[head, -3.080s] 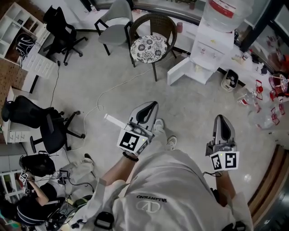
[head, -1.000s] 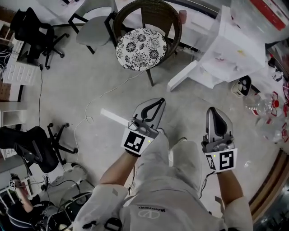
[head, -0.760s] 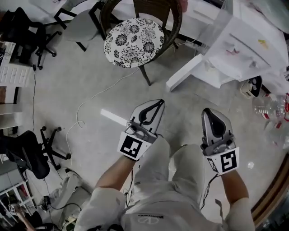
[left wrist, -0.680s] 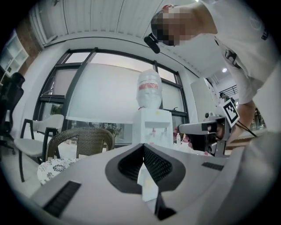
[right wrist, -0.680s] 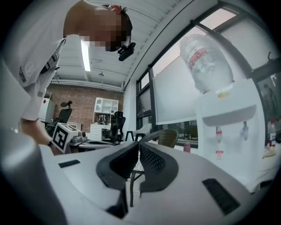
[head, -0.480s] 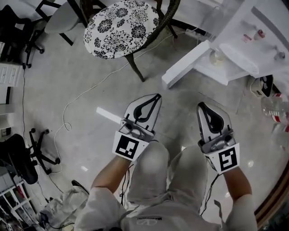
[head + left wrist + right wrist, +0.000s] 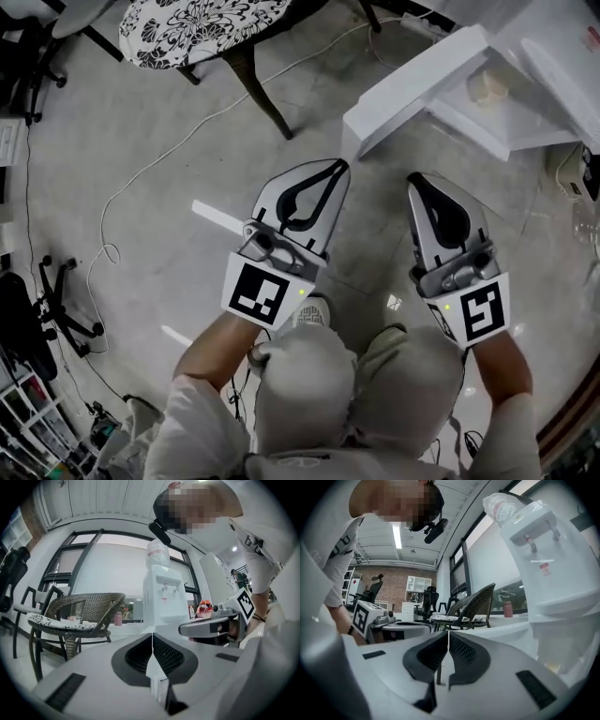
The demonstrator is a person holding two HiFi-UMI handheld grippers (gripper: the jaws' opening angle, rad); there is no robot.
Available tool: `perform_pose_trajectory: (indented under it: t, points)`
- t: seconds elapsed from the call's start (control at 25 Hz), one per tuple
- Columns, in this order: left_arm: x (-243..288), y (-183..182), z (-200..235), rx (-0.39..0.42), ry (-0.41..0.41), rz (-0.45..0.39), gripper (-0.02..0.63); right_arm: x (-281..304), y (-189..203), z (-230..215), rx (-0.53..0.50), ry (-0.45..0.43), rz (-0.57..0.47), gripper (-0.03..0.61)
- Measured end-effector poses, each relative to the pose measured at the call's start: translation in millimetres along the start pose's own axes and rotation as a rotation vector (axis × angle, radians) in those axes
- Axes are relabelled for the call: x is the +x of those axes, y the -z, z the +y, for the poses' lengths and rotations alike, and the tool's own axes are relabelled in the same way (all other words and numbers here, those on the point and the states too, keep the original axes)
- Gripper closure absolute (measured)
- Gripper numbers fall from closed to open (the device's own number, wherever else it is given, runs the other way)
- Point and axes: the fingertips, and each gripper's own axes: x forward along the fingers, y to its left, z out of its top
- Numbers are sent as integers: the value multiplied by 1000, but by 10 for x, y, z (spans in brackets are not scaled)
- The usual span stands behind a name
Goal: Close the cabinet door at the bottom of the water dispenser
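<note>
Pushing door [image 7: 405, 92] shut: left gripper [image 7: 339, 167], right gripper [image 7: 413, 180], fingers clenched, empty; press free edge just ahead.

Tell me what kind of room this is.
Most likely an office lounge or studio space: a bottled water dispenser by large windows, a wicker chair beside it, and black office chairs near white shelving on a brick wall.
</note>
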Motion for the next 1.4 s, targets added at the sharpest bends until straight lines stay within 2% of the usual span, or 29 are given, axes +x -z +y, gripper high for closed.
perform_pose_trajectory:
  t: [0.12,0.24,0.4,0.68,0.92,1.08,1.4]
  points:
    - [58,149,17,-20,10,-11,598,74,172,62,-23,-26,-6,560]
    - [122,235,18,-3,16,-20,524,103,298,89,-22,-47,-29,560]
    - [215,368,60,13,12,-19,468,118,481,50,-32,-28,-20,560]
    - [401,639,158,-15,7,-9,419,92,626,17,-41,-10,-8,560]
    - [541,661,141,-32,7,-27,408,16,698,-98,-53,22,-6,560]
    - [554,658,175,-16,-26,-33,428,-5,734,-149,-61,53,-13,560]
    - [539,638,11,-30,-35,-28,433,-106,910,-219,-66,96,7,560]
